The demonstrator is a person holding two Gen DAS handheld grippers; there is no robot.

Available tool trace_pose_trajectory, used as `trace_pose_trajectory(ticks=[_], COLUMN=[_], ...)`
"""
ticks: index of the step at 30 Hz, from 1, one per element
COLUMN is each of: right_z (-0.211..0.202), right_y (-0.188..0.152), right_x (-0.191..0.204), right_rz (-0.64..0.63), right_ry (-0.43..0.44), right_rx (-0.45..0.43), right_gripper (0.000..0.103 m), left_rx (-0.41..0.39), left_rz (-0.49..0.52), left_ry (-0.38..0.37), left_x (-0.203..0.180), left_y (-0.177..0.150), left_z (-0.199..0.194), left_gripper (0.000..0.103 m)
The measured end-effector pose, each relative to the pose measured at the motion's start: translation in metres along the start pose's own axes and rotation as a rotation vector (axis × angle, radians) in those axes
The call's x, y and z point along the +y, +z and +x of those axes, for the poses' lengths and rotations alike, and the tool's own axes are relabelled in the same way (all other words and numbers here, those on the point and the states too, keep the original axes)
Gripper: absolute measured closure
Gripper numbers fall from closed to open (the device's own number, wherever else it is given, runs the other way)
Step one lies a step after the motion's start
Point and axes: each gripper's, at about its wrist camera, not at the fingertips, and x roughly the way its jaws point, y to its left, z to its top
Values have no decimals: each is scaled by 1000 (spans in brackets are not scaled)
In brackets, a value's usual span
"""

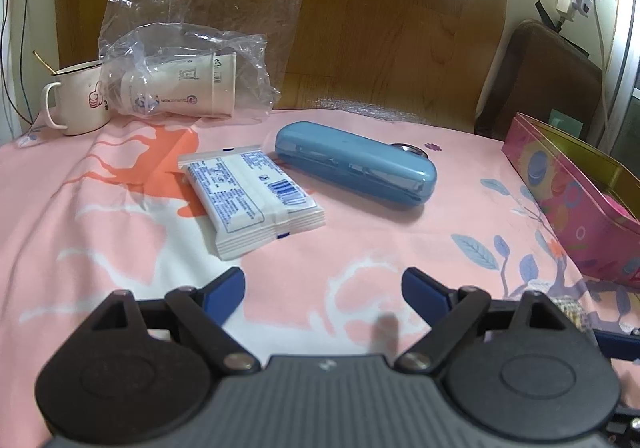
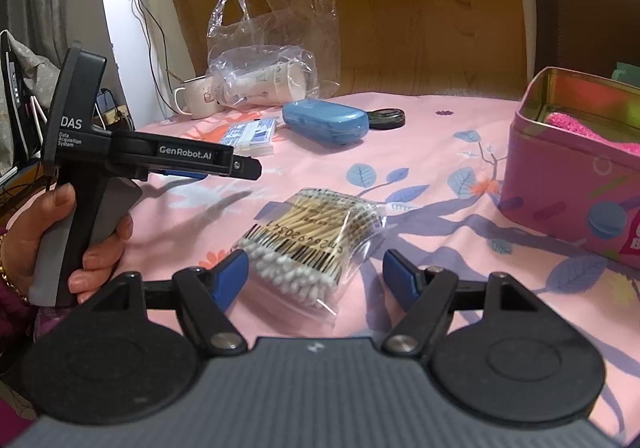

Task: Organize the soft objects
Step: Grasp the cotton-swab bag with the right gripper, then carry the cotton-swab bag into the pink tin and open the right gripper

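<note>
the pink tin (image 2: 560,183) is sitting right of the right gripper (image 2: 316,276), whose wide jaws are flanking the cotton swab bag (image 2: 316,244) without pressing it. the left gripper (image 1: 324,288) is gaping empty, the tissue pack (image 1: 250,195) lying just ahead.

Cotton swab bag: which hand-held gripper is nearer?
Right. The right hand-held gripper hovers open just before the swab bag; the left hand-held gripper is off to its left.

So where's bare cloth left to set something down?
Free: the cloth between the tissue pack and the left hand-held gripper, and between the blue case and pink tin. Crowded: the far corner by the mug and plastic bag.
</note>
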Motion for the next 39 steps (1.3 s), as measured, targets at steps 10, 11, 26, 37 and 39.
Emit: trace_pose_trajectory(ticks=[10,11,26,37,39], right_z=[0,-1,-4,2,1], right_y=[1,1,-1,-3,-3], right_x=[-5,-4,1,14,15], right_rz=[38,36,-62,-176,-174], right_ry=[54,52,46,16,24], right_rx=[6,3,54,86,81], right_gripper=[23,23,16,15,20], left_rx=[7,7,78,218,257], left_rz=[9,10,-78,0,2], left_ry=[2,2,-190,-482,-496], left_x=[-2,-2,14,-40,-47], left_y=[0,0,-1,-12,-20], left_z=[1,1,-22,-41,-32], left_gripper=[12,12,10,16,24])
